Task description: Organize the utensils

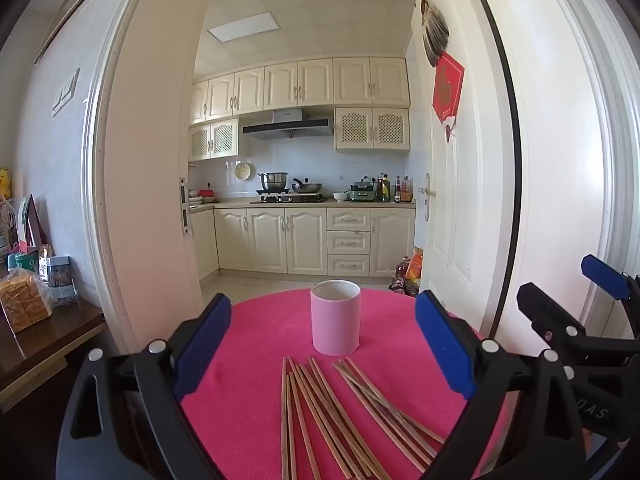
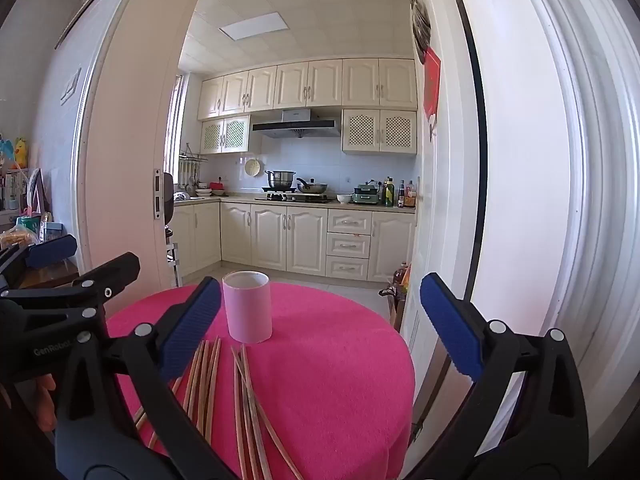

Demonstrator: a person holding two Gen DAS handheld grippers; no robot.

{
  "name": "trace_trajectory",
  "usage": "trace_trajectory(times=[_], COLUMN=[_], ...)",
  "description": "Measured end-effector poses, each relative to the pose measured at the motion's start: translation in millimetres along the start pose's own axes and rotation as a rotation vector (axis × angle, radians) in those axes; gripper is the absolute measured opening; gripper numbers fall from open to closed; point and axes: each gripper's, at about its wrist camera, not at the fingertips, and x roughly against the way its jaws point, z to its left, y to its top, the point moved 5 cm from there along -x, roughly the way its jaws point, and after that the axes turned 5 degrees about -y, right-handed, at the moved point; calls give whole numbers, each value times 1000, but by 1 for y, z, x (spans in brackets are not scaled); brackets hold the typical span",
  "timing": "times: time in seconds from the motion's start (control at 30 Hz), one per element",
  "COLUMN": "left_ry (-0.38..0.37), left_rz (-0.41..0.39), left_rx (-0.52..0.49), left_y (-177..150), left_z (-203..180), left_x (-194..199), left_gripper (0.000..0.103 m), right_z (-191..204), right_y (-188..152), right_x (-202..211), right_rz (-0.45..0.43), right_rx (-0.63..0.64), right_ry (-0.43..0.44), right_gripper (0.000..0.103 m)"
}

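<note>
Evidently nothing is gathered yet: both tools hover with jaws spread wide and empty. The kitchen (image 1: 300, 140) fills the upper middle beyond a white doorway. Below, the round table (image 1: 248, 360) in pink cloth carries the pink cup (image 1: 335, 318) at centre, empty as far as shows. The chopsticks (image 1: 320, 412) lie loose just under it. Next, the left gripper (image 1: 322, 356) or right gripper (image 2: 320, 328) must dip and close on some sticks.

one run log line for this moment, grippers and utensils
left gripper: open, empty | right gripper: open, empty | chopsticks: loose on pink table | pink cup: upright, empty
</note>
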Motion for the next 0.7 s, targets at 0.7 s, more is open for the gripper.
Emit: trace_trajectory(times=[0.7], left_ry=[3], left_rz=[-1], left_rx=[7], left_y=[2], left_z=[-2], left_x=[5], left_gripper=[92], right_z=[-4], right_y=[-4], right_x=[-4], right_rz=[16], right_rx=[-12], right_ry=[-2], right_gripper=[97])
